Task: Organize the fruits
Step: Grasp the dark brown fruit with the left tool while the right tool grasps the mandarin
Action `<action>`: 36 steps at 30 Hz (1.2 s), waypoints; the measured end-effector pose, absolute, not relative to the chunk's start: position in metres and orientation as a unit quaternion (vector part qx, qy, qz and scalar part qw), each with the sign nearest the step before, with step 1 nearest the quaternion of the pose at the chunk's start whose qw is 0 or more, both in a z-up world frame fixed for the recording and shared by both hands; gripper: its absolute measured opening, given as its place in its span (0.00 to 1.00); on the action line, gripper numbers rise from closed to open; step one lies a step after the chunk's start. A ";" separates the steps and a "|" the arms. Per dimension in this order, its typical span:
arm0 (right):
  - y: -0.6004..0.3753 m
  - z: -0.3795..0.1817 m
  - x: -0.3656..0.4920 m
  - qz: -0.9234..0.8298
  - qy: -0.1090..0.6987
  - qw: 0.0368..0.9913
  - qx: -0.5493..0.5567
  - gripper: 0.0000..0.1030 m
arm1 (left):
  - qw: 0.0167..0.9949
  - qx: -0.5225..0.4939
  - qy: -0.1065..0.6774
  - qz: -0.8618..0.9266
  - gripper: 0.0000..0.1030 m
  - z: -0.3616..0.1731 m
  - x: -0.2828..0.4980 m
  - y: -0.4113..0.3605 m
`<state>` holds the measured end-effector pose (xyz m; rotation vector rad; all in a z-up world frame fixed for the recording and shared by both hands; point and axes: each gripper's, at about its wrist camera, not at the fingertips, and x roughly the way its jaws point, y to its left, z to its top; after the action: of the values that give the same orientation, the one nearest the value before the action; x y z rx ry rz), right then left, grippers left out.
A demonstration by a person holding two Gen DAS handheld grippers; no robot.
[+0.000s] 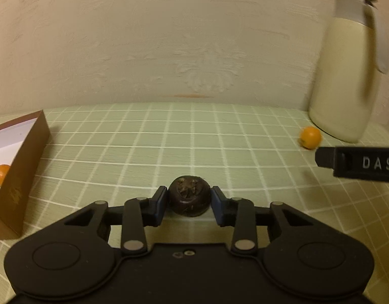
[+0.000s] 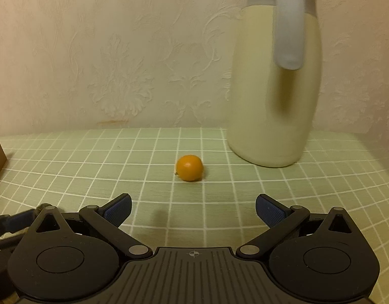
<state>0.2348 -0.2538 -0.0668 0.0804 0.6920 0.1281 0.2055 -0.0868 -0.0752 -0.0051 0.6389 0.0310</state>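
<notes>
Fruits are sitting in three places on the green checked tabletop (image 1: pixel 194 131) as two hand-held grippers are working over it. A dark, wrinkled fruit (image 1: pixel 189 198) is lying at the centre of the left wrist view, directly between the blue pads of the left gripper (image 1: pixel 189 202). The pads are standing at its 9 and 3 o'clock sides, touching or all but touching its skin; whether they are pressing on it cannot be told, and the fruit appears to be resting on the cloth.

At 9 o'clock from that fruit, a brown box (image 1: pixel 22 172) with a white inside is standing open at the left edge of the view, and a small orange fruit (image 1: pixel 1 174) is lying inside it, half hidden by the box wall.

A second orange fruit (image 2: pixel 189 167) is sitting on the tabletop at 12 o'clock from the right gripper (image 2: pixel 193 209), clearly ahead of its fingertips and apart from them. That gripper is standing wide open, with nothing between its blue pads. In the left wrist view the same fruit (image 1: pixel 310 137) is showing at about 2 o'clock from the dark fruit, just above the black tip of the right gripper (image 1: pixel 356 163) reaching in from the right edge.

A cream-coloured jug (image 2: pixel 275 96) with a grey lid and handle is standing upright near the embossed wall (image 2: pixel 118 63), at about 1 o'clock from the orange fruit and just beside it.
</notes>
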 end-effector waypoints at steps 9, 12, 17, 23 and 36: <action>-0.236 -0.078 0.274 0.063 0.338 0.939 0.027 0.83 | 0.947 0.001 0.320 0.024 0.27 -0.075 0.228 -0.058; -0.233 -0.085 0.289 0.063 0.350 0.935 0.016 0.68 | 0.947 -0.001 0.321 0.025 0.27 -0.074 0.234 -0.055; -0.232 -0.093 0.299 0.061 0.352 0.934 0.012 0.57 | 0.948 -0.003 0.318 0.027 0.27 -0.075 0.242 -0.053; -0.235 -0.097 0.310 0.053 0.357 0.933 0.014 0.33 | 0.948 -0.002 0.317 0.025 0.27 -0.076 0.248 -0.052; -0.226 -0.082 0.274 0.082 0.374 0.924 -0.002 0.33 | 0.944 0.000 0.331 0.012 0.26 -0.071 0.223 -0.060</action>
<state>0.2741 -0.2259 -0.0823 -0.0051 0.7672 0.1681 0.2234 -0.0604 -0.0709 -0.0003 0.6747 0.0245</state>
